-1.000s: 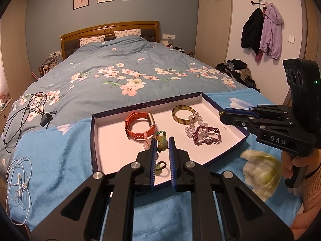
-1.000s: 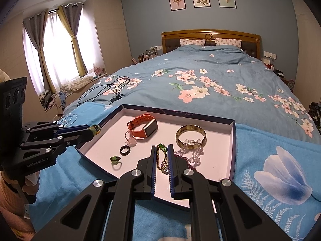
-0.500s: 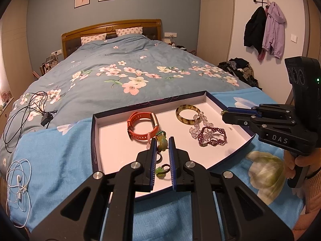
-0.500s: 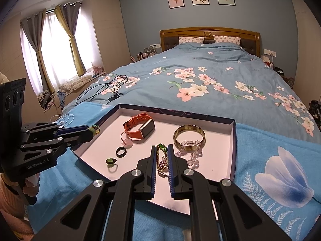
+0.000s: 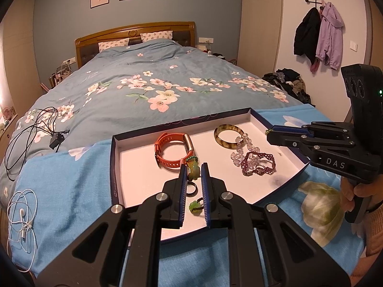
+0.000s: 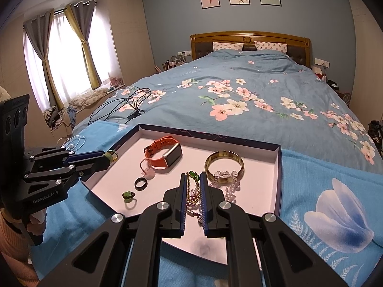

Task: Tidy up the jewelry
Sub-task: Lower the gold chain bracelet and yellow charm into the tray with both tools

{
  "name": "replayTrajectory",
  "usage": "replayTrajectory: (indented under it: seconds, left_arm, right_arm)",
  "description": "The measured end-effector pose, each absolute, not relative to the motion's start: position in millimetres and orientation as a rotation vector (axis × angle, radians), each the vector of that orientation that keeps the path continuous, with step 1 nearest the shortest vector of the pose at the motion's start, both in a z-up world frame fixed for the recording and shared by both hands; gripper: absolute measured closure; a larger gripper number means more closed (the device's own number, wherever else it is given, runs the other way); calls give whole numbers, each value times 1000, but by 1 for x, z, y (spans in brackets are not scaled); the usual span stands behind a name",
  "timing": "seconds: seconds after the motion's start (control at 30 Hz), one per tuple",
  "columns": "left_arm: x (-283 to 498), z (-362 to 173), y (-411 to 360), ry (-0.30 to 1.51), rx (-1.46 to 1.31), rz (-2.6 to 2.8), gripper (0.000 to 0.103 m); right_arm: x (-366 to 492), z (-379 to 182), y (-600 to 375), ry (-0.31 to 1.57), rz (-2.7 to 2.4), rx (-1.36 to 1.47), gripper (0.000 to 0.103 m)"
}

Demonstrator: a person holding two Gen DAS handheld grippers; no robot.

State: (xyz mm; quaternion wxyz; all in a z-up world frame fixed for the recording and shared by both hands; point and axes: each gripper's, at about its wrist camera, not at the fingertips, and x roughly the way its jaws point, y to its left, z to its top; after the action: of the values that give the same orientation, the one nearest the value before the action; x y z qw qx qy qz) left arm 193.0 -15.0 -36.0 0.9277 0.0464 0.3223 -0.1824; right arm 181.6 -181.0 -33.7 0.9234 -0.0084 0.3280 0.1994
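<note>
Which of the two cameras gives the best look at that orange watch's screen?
The right wrist view. There the orange watch lies in the tray with its dark rectangular screen facing the camera. In the left wrist view the watch shows mainly its strap loop and the metal edge of the case; the screen is turned away.

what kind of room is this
A bedroom, in a home by the look of it: a bed with a wooden headboard, curtains at the window, and jackets hung on wall hooks.
</note>
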Motion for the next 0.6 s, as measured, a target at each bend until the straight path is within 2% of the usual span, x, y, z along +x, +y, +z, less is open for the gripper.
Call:
replayTrajectory:
  seconds: [0.6]
  left_arm:
    - [206,-41,-16,675,91,-345,91]
  right_arm:
    - [193,-37,-181,690,398,-20,94]
